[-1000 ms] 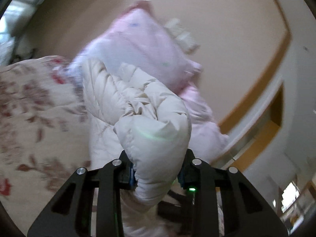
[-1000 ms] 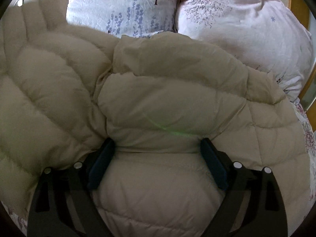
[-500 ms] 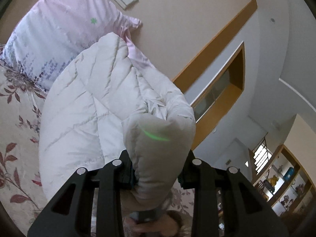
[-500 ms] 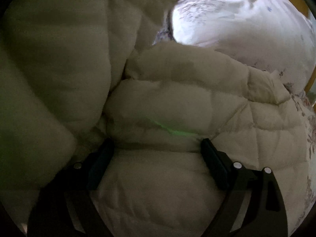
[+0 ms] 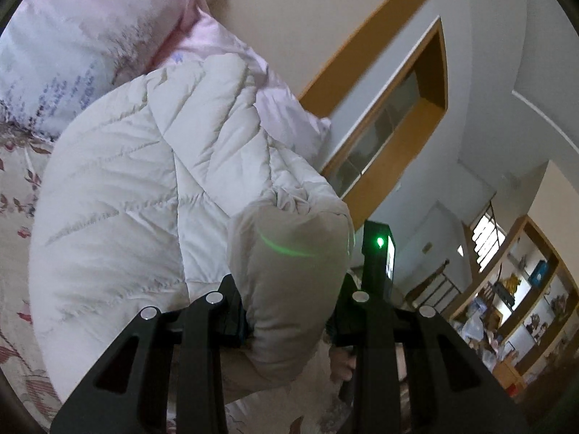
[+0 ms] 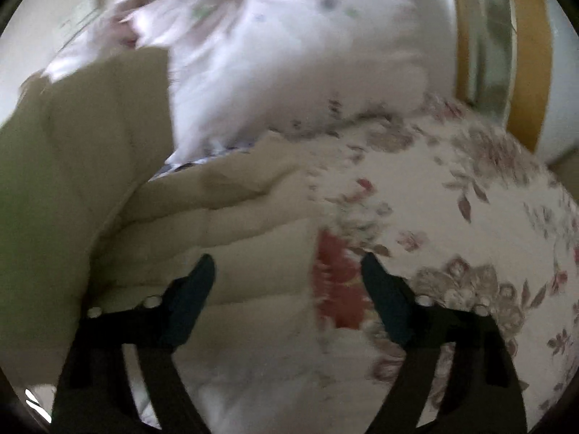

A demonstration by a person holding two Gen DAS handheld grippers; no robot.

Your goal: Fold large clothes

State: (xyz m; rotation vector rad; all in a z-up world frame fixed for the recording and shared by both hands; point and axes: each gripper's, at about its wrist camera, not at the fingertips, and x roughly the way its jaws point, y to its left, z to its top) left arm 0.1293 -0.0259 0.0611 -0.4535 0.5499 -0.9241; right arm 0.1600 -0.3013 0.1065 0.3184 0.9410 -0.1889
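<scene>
A thick fold of the cream quilted down coat (image 5: 152,195) is clamped between the fingers of the left gripper (image 5: 289,311), and the rest of the coat is draped over the floral bedspread (image 6: 452,217), against the pink printed pillows (image 5: 79,32) at its head. The jaws of the right gripper (image 6: 289,282) are spread wide with nothing held between them; the gripper is seen above the bedspread, at the coat's edge. The right view is blurred.
</scene>
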